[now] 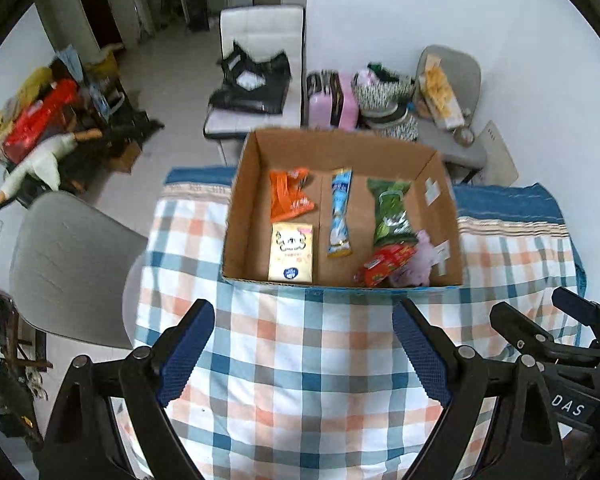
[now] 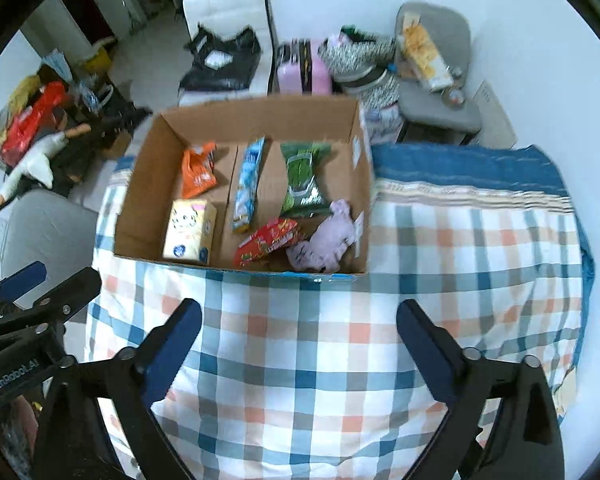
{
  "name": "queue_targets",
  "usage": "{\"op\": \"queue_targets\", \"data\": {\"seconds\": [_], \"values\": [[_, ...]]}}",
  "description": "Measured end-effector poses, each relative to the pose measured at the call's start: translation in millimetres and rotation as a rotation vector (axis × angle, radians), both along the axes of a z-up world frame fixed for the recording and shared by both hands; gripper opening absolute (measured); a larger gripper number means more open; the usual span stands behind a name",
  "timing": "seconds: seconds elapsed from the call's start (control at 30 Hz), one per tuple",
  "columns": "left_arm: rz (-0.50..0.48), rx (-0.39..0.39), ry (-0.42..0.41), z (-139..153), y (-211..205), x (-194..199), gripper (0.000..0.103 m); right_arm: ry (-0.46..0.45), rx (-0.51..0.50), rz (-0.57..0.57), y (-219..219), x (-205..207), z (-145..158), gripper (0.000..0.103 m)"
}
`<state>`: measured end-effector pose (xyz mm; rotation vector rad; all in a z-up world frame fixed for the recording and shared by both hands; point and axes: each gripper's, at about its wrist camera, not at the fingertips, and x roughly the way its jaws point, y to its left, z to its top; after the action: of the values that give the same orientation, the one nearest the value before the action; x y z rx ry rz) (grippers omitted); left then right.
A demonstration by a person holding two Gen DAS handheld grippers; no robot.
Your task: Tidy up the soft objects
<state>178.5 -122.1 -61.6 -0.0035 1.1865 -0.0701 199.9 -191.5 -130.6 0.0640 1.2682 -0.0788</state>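
An open cardboard box (image 1: 236, 208) (image 2: 140, 184) stands on the checked tablecloth. Inside lie an orange packet (image 1: 290, 200) (image 2: 198, 174), a yellow tissue pack (image 1: 292, 252) (image 2: 190, 230), a long blue packet (image 1: 340, 214) (image 2: 248, 186), a green packet (image 1: 392, 210) (image 2: 304, 180), a red packet (image 1: 384, 266) (image 2: 268, 242) and a lilac plush toy (image 1: 418, 258) (image 2: 326, 242). My left gripper (image 1: 304, 356) is open and empty, above the cloth in front of the box. My right gripper (image 2: 300, 356) is open and empty beside it; it also shows in the left wrist view (image 1: 548, 328).
The checked cloth (image 1: 300, 380) (image 2: 460, 260) covers the table. A grey chair (image 1: 72, 264) stands at the left. Behind the table are a white chair with a black bag (image 1: 256, 76), a pink case (image 1: 332, 100) and a grey chair holding clutter (image 1: 448, 92). More clutter lies on the floor at left.
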Motion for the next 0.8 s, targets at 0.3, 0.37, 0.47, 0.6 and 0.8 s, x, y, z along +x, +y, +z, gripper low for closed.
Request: {"op": "queue_targets", "data": {"seconds": [0.3,0.37,0.47,0.6,0.8], "values": [[-0.002,-0.013,-0.112,72.1,-3.3,-49.1,0.091,-0.157,0.005,0.023,-3.0,-56.6,95.2,0.1],[0.0,-0.006,-0.137,84.6,-3.6,-59.6,0.091,-0.189,0.009,0.031,-1.2,-67.2,114.5,0.1],[0.012,0.004,-0.173,100.1,-2.4,-74.0,0.091,-0.224,0.006,0.039,-0.3,-82.3,138.9,0.1],[0.021,-0.002,-0.2,115.5,-0.2,-85.1,0.091,-0.269,-0.002,0.042,0.0,-100.8,163.4,0.1],[0.022,0.011,-0.232,128.1,-1.5,-95.2,0.091,-0.286,-0.007,0.055,0.6,-116.0,181.8,0.1]]}}
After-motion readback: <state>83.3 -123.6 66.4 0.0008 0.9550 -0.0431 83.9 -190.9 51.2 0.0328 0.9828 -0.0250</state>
